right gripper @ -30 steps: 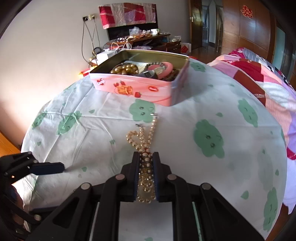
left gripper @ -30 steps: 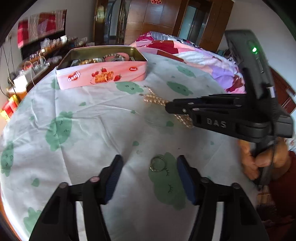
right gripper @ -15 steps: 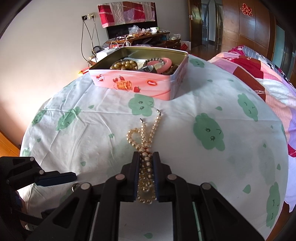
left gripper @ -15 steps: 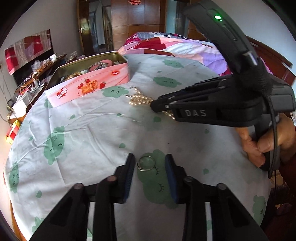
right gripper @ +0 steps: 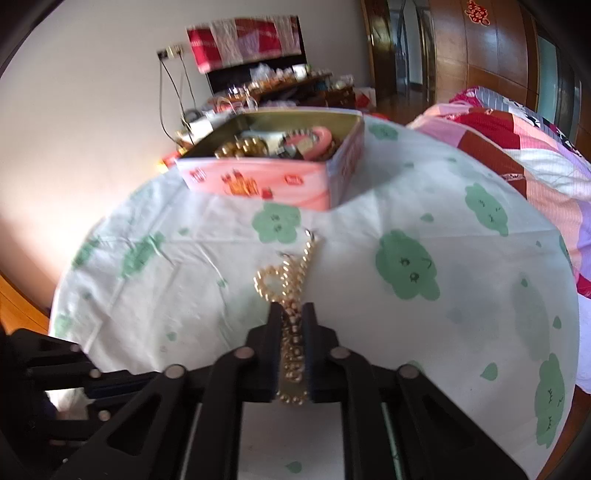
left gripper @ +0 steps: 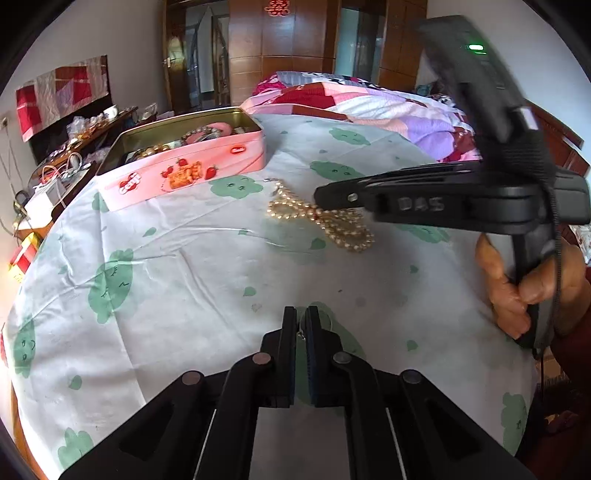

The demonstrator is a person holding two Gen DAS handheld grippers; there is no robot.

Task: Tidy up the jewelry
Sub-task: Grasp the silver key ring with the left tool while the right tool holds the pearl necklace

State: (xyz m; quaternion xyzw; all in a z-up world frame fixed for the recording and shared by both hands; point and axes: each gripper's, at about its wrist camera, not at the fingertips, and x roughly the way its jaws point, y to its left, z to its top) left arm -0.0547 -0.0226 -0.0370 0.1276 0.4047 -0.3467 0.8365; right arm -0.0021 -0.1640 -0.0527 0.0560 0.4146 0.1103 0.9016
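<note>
here, green-patterned tablecloth, bed behind.

Black tool — "DAS" lettering, green light.

Your glossy pearl necklace, pink printed metal tin at eleven o'clock, matt creased cotton tablecloth, matt black plastic grippers, polished wood wardrobe.

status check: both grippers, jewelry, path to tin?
Left gripper shut on small ring. Right gripper shut on pearl necklace. Pink tin open ahead, cloth between bare.
</note>
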